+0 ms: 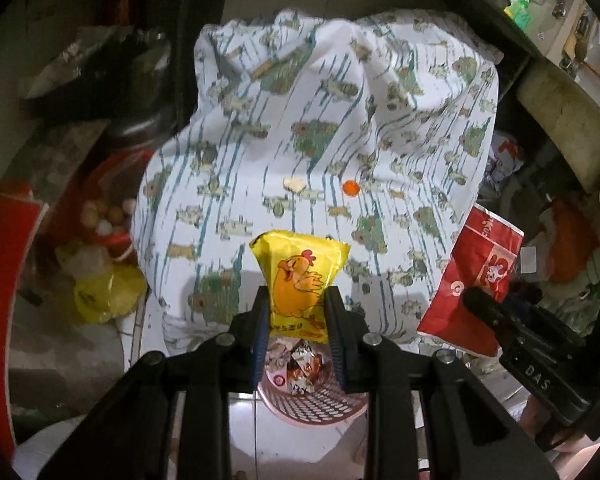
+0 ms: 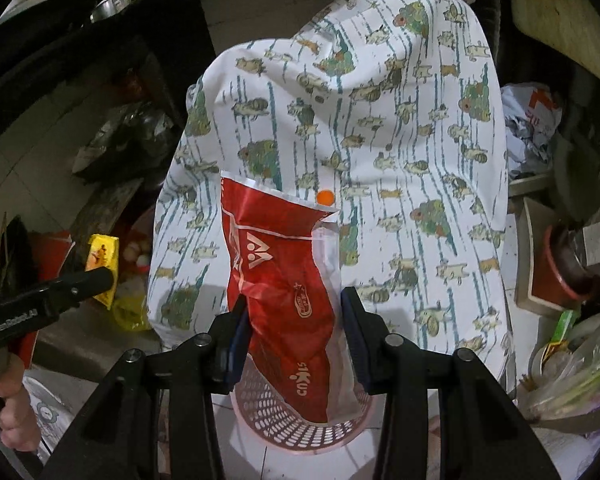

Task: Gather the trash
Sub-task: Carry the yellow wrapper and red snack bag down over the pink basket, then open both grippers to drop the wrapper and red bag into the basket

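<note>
My left gripper is shut on a yellow snack packet with a chicken on it, held above a pink perforated basket that holds crumpled wrappers. My right gripper is shut on a red and white snack bag, whose lower end hangs over the same pink basket. The right gripper and its red bag show at the right of the left wrist view. The left gripper with the yellow packet shows at the left of the right wrist view.
A table under a white patterned cloth stands behind the basket, with an orange bottle cap and a pale crumb on it. A yellow plastic bag and red tub lie left; cluttered shelves and crumpled paper are right.
</note>
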### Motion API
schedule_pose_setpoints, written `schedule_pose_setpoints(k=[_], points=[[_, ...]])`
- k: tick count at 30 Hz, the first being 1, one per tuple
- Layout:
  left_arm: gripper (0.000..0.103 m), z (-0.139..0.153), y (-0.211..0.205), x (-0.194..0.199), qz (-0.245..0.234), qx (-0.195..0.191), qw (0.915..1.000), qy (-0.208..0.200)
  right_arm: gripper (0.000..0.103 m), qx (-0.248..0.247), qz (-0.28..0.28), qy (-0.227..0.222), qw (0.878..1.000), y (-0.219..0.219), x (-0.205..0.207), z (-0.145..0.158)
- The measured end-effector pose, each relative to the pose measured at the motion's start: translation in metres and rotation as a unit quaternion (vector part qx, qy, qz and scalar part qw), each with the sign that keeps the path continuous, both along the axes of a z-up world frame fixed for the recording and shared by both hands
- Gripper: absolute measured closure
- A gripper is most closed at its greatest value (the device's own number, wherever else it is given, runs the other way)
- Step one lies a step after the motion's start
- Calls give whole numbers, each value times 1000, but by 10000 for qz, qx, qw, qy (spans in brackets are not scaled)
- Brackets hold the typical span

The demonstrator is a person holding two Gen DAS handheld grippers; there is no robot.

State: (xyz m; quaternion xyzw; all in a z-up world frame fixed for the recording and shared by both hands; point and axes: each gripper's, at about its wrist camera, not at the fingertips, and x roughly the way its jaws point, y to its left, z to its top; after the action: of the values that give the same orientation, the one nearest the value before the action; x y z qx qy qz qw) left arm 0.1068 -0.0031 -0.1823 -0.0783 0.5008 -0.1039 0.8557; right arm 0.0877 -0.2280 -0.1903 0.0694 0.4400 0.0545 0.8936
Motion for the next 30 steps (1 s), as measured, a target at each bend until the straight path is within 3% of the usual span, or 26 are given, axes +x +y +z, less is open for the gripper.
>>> schedule_pose_setpoints(k=[5,12,18,23,30], points=[[78,-25,-4,-1,-70,26,9996,255,59,-43,64,279,9996,6,-5,-23],[78,-76,2,5,7,96,9959,896,59,-148,346,1161,9925,20,-9,-85],[78,-100,0,2,-13,-17,9921,1254,59,-210,436,1683,9845,28,-10,-127],[78,-106,-8,2,-74,70,9910,1338,59,-64,645,2311,9708,39,-14,-169],[78,-134,-11,0,-25,252,9858,1660,59,0,461,2911,9556,39,-20,-215]])
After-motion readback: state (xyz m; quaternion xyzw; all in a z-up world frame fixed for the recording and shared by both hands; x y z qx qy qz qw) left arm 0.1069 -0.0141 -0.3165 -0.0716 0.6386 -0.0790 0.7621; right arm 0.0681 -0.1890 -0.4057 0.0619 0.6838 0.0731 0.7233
